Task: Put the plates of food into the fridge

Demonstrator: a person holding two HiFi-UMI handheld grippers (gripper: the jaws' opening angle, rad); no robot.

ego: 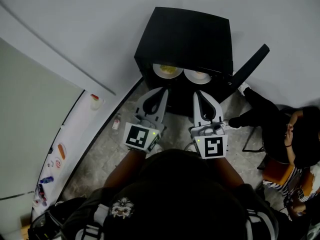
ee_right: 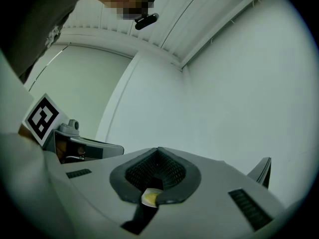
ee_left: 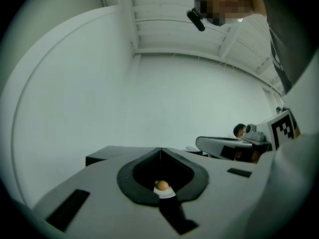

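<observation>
Black fridge point(ego: 185, 34) with its door point(ego: 250, 64) swung wide
Left plate point(ego: 167, 71) and right plate point(ego: 198, 76), both laden, sit side by side inside it; left gripper point(ego: 161, 90) and right gripper point(ego: 199, 94) hover just in front of them, each with jaws pressed together, pinching nothing

White walls point(ego: 75, 14), speckled grey stone floor point(ego: 100, 156), a white counter point(ego: 75, 129) at left, beamed white ceiling point(ee_left: 164, 26) overhead

No words, brands or numbers can be read. Only black-and-white square patterns stand on the left gripper point(ego: 161, 90) and the right gripper point(ego: 199, 93).
</observation>
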